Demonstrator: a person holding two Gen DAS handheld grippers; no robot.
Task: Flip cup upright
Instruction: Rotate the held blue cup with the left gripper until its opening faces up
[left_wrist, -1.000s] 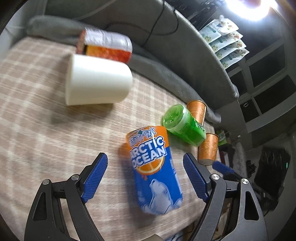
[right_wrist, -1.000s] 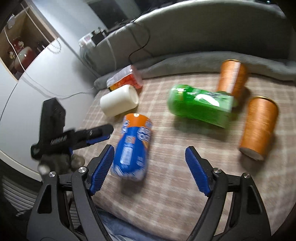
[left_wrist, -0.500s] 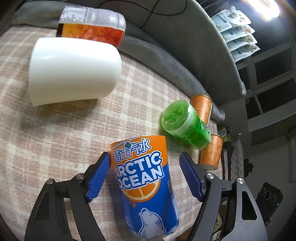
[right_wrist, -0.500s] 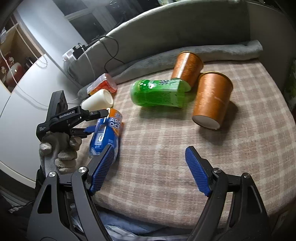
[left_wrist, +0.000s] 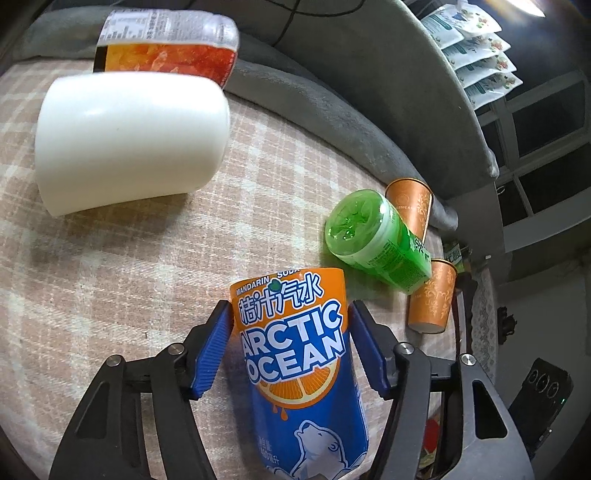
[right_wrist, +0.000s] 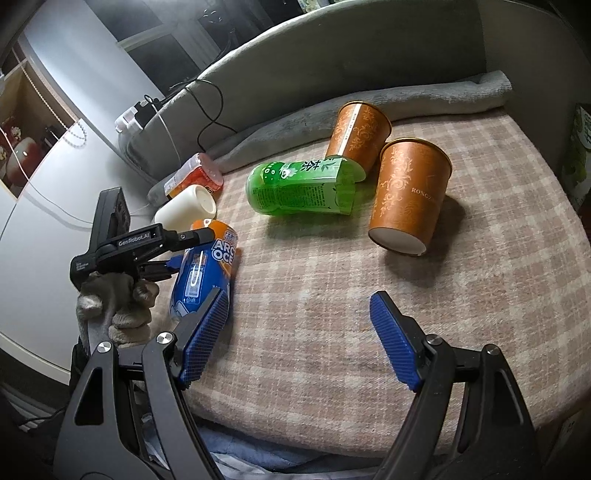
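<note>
A blue and orange Arctic Ocean cup (left_wrist: 299, 354) lies on its side on the checked cloth; it also shows in the right wrist view (right_wrist: 207, 273). My left gripper (left_wrist: 291, 343) has closed on it, both blue pads touching its sides near the orange end. From the right wrist view the left gripper (right_wrist: 192, 247) is held by a gloved hand at the cloth's left edge. My right gripper (right_wrist: 299, 339) is open and empty above the cloth's front part.
A white cup (left_wrist: 129, 136) lies on its side behind the blue cup, with an orange jar (left_wrist: 166, 48) beyond it. A green cup (right_wrist: 303, 188) and two orange paper cups (right_wrist: 406, 195) lie to the right. A grey sofa back (right_wrist: 332, 59) rims the far side.
My left gripper moved forward around the blue cup and its jaws closed onto its sides. My right gripper pulled back and rose, staying open.
</note>
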